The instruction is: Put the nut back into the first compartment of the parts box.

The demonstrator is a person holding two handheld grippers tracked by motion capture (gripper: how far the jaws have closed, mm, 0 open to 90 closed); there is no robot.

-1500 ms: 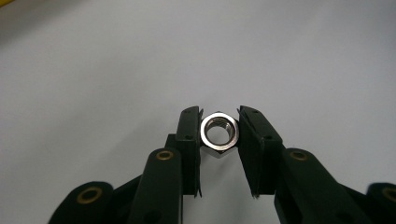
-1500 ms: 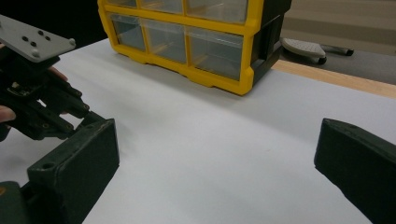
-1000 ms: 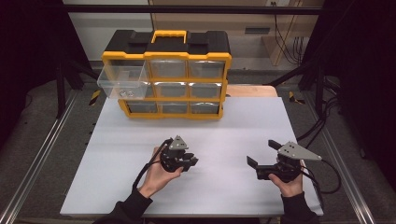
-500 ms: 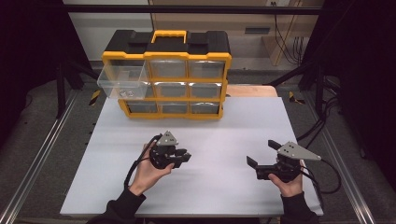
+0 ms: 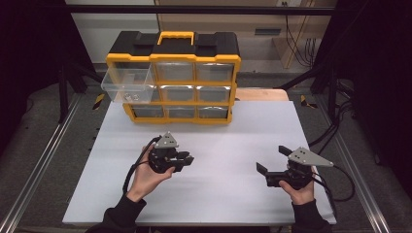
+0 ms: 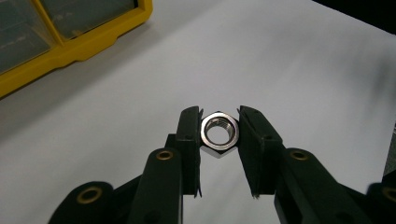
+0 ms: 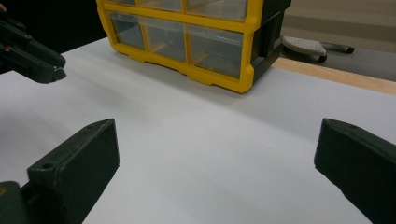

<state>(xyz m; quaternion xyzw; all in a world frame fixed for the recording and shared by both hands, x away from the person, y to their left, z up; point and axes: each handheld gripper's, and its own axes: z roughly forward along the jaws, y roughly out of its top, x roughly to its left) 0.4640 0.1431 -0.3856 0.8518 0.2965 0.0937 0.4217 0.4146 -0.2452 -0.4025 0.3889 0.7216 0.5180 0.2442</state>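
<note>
A white tabletop sits in a dark room with metal rails at its sides. At its far edge stands a yellow and black drawer cabinet, its top-left clear drawer pulled out. The left tongs pinch a steel nut above the bare surface. The right tongs gape wide, holding nothing.
</note>
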